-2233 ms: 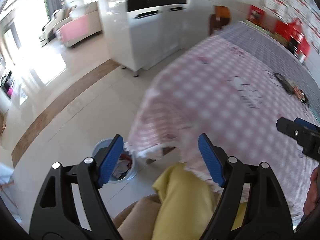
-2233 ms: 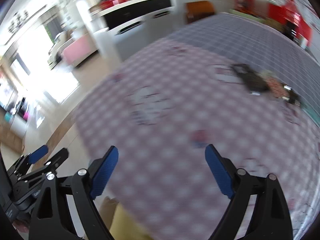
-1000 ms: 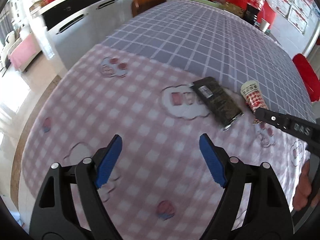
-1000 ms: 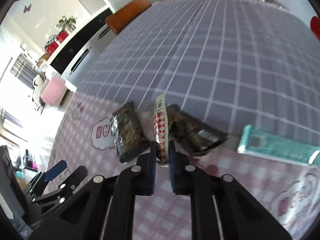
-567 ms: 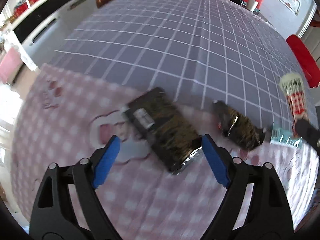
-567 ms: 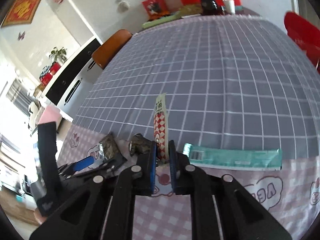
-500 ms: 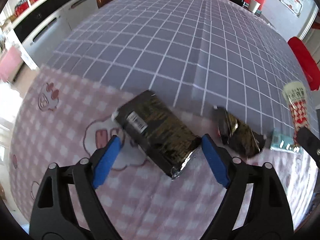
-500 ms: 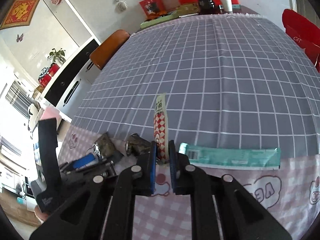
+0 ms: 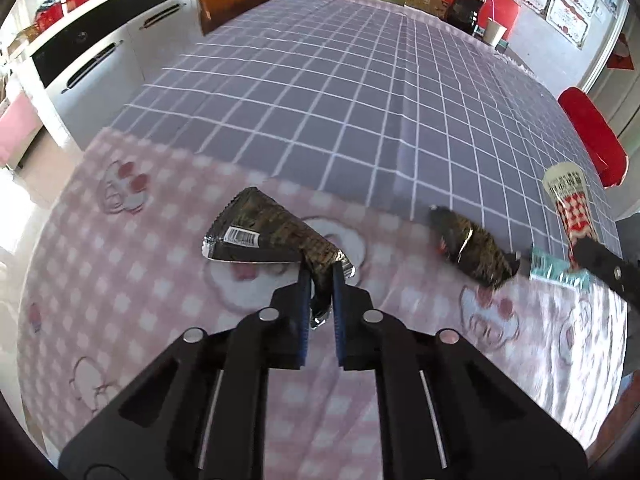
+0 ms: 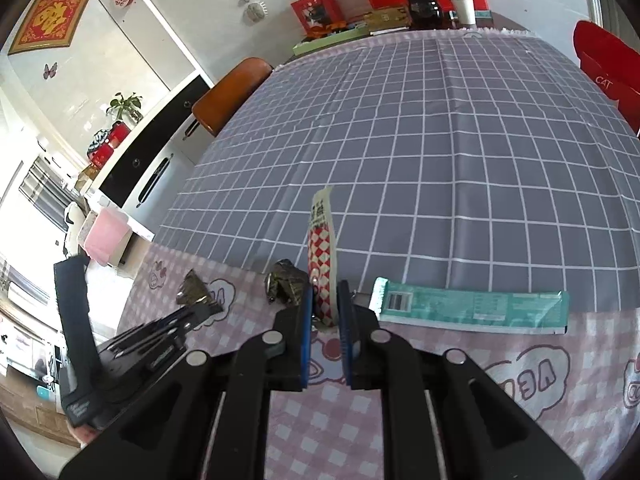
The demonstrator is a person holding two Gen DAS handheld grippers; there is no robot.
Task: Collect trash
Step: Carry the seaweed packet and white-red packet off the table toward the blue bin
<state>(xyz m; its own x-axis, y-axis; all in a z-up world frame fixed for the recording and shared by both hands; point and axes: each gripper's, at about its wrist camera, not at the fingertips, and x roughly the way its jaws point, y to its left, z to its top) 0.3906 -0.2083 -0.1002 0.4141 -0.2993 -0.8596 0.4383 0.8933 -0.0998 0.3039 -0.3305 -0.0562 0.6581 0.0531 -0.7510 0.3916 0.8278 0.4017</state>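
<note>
Lying near both clamped tools: crumpled wrapper (image 9: 474, 249), teal packet (image 10: 472, 306).

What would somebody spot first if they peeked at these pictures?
Probably the left tongs pinching the corner of a dark foil wrapper on the pink checked cloth. Next, the right tongs holding a red-and-white checked wrapper upright, with a long teal wrapper lying just beside them.

A dark foil wrapper (image 9: 264, 236) with a barcode label is pinched at one corner between the left fingers (image 9: 303, 300), fanning out ahead. A red-and-white checked wrapper (image 10: 322, 264) stands upright between the right fingers (image 10: 306, 320). A crumpled dark wrapper (image 10: 286, 282) lies just left of them, a teal wrapper (image 10: 472, 306) flat just right.
</note>
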